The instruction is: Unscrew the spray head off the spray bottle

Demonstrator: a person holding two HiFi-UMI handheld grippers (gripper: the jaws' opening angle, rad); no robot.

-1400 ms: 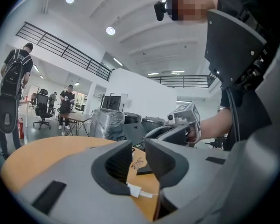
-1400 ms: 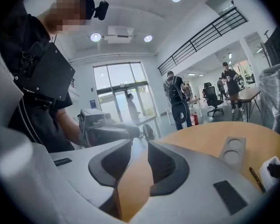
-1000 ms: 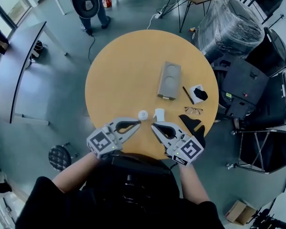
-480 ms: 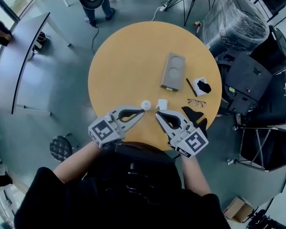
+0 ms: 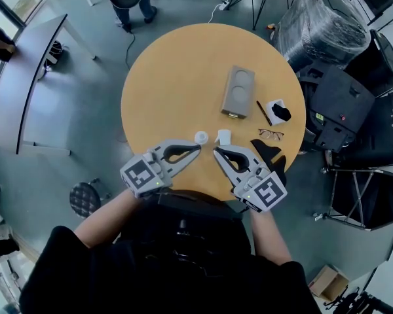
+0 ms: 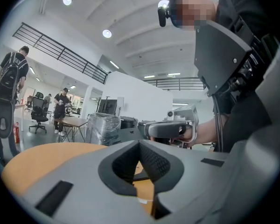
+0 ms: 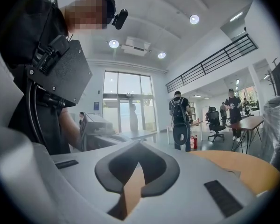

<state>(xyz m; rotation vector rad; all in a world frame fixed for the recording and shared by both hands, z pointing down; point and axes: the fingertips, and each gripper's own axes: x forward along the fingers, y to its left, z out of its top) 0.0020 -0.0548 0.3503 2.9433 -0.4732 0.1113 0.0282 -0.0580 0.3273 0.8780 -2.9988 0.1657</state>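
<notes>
At the near edge of the round yellow wooden table (image 5: 164, 77), the grey left gripper (image 5: 197, 148) and grey right gripper (image 5: 216, 151) have their jaws together and empty. Farther in, the small white spray bottle (image 5: 201, 137) stands, apparently upright, just ahead of the left tips. A white spray-head-like piece (image 5: 223, 136) lies ahead of the right tips.

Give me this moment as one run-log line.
left tool: shut, empty | right tool: shut, empty | round white piece, second white piece: on table ahead, not gripped
</notes>
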